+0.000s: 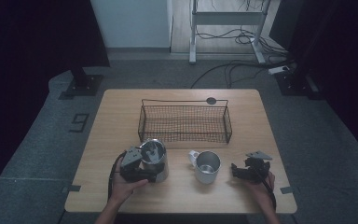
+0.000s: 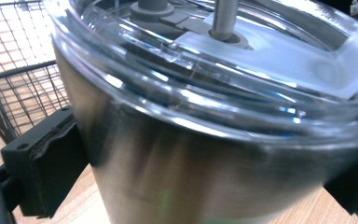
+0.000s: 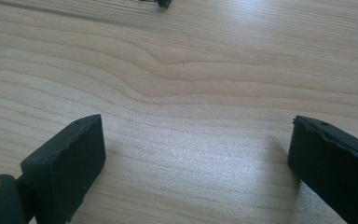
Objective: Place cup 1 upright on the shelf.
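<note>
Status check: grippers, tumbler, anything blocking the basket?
Left gripper jaws around lidded steel tumbler. Right gripper open, empty. Wire basket just behind; steel mug aside.

A wire mesh basket is set mid-table. A steel mug, upright with its handle to the left, is placed just before it on the wooden table.

high view: above the near edge, looking forward and down over the whole table. left gripper view: pressed close on the steel tumbler, basket behind; both shared with high view. right gripper view: low over bare tabletop.
</note>
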